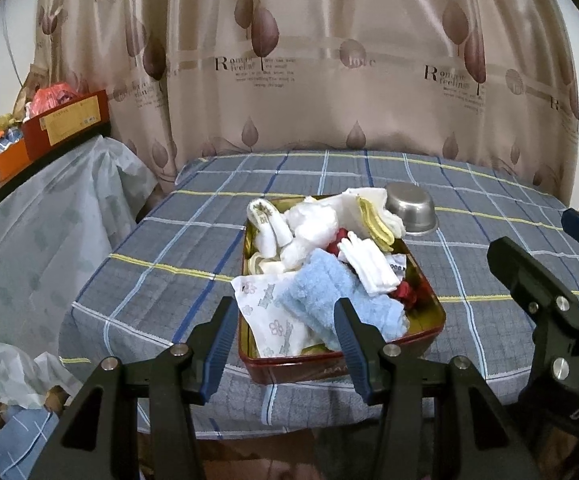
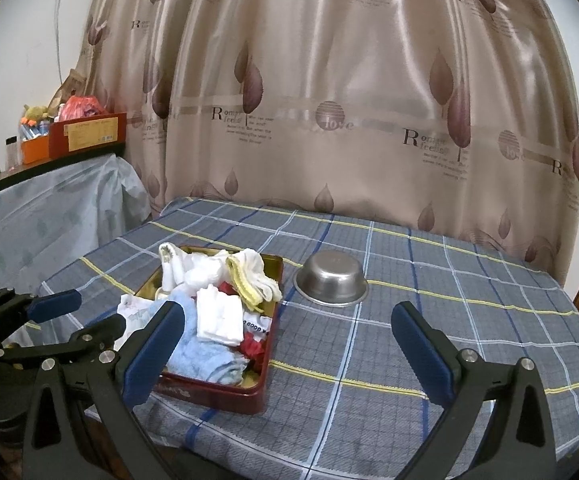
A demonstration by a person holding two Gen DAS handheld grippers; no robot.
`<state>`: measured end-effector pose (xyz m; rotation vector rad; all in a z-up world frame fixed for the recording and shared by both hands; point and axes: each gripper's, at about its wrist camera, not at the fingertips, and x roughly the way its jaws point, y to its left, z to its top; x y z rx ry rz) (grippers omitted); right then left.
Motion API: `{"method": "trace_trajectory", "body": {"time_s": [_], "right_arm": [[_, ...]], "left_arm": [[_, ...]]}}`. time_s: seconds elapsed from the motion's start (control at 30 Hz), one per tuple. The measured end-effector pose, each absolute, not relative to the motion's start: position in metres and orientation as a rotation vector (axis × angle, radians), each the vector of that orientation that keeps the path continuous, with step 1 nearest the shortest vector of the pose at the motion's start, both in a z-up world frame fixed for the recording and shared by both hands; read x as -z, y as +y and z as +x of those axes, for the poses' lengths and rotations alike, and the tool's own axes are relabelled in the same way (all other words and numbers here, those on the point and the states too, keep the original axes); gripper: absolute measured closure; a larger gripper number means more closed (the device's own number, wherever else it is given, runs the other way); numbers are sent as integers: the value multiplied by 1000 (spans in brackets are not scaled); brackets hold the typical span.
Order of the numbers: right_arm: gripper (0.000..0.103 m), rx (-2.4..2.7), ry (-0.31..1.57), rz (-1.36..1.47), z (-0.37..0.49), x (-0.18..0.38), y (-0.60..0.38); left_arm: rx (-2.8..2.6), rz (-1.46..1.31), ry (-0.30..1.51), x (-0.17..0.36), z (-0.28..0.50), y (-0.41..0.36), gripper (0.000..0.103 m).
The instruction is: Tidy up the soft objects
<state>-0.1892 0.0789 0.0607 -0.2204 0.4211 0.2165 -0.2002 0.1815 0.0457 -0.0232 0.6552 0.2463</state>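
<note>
L gripper (image 1: 285, 344) at bottom of frame, jaws apart, nothing between, hovering just short of tin (image 1: 429, 332). R gripper (image 2: 285, 356) bottom centre, jaws wide apart, empty. Tin mid-frame on plaid cloth (image 1: 129, 280), heaped w/ soft stuff: blue towel (image 1: 321, 300) nearest, white cloths (image 1: 313, 224) behind. Steel bowl (image 2: 331, 280) upside down just right of tin. Curtain (image 2: 369, 100) at back; boxes (image 2: 85, 134) upper left.

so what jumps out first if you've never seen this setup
A red tin heaped with soft cloths sits on the plaid tablecloth, a light blue towel at its near end. Right of it lies an upturned steel bowl. Both grippers, left and right, hover open and empty.
</note>
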Motion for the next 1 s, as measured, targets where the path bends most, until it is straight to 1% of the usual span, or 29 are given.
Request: {"method": "trace_trajectory", "body": {"time_s": [1.0], "right_arm": [[0, -218, 438, -224, -184, -56, 80]], "left_arm": [[-253, -101, 679, -40, -199, 191, 52]]}}
